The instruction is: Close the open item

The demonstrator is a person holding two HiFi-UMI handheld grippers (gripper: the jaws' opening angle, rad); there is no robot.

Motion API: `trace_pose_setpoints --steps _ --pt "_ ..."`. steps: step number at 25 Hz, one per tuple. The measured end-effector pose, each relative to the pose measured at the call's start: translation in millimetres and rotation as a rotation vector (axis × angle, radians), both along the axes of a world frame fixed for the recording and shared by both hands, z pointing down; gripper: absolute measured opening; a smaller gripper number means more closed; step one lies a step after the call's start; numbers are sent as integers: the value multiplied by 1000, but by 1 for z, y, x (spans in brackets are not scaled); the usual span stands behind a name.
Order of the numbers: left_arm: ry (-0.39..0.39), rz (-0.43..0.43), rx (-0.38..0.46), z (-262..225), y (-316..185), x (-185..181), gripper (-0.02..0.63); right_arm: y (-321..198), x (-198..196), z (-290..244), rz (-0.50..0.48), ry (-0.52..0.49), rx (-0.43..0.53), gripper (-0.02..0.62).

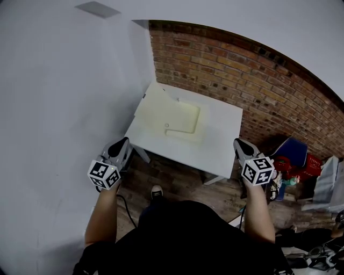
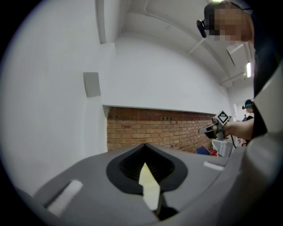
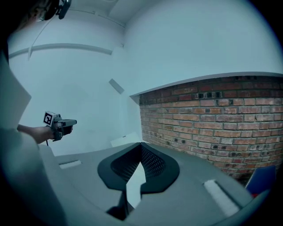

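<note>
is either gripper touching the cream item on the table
No, the left gripper and right gripper are both at the near edge of the table, apart from the cream item.

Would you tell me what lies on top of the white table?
A pale yellow open item covers the left part of the table; the rest is bare. The tabletop beneath that item is hidden.

I count two claws, my left claw (image 1: 122, 144) and my right claw (image 1: 239, 144), one off each near corner of the single white tabletop (image 1: 223, 134). On that tabletop lies one cream case (image 1: 161, 115). Right of the tabletop I see one blue thing (image 1: 290, 147) and red baskets (image 1: 298, 165), two as far as I can tell. Below the tabletop's near edge is one shoe (image 1: 156, 192). High on the wall beyond the tabletop is one grey plate (image 1: 98, 8).
</note>
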State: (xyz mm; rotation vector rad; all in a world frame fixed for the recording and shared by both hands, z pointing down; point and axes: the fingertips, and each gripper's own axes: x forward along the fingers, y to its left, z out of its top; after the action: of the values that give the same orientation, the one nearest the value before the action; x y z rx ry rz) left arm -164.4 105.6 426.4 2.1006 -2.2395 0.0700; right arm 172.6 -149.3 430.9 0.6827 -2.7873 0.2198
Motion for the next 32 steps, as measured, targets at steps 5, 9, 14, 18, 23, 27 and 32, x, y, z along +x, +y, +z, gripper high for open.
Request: trace_pose_setpoints --steps 5,9,14,18,23,27,32 --pt "4 -2 0 -4 -10 -14 3 -6 -15 2 -9 10 -8 2" --pt "10 -6 -9 -3 -18 -23 3 -14 -24 2 -13 10 -20 2" --pt "20 -5 -16 4 -23 -39 3 -17 -40 6 -22 19 -35 2" --pt "29 22 9 6 -29 -51 3 -20 -60 6 -41 16 -39 2" --pt "36 15 -10 13 -34 -76 3 -18 -88 4 -69 1 -51 2" --pt "55 26 -34 21 -41 -91 3 -18 -103 7 -76 14 -59 2" --pt "76 58 -44 25 -54 -108 3 -21 -117 9 -59 15 -73 2"
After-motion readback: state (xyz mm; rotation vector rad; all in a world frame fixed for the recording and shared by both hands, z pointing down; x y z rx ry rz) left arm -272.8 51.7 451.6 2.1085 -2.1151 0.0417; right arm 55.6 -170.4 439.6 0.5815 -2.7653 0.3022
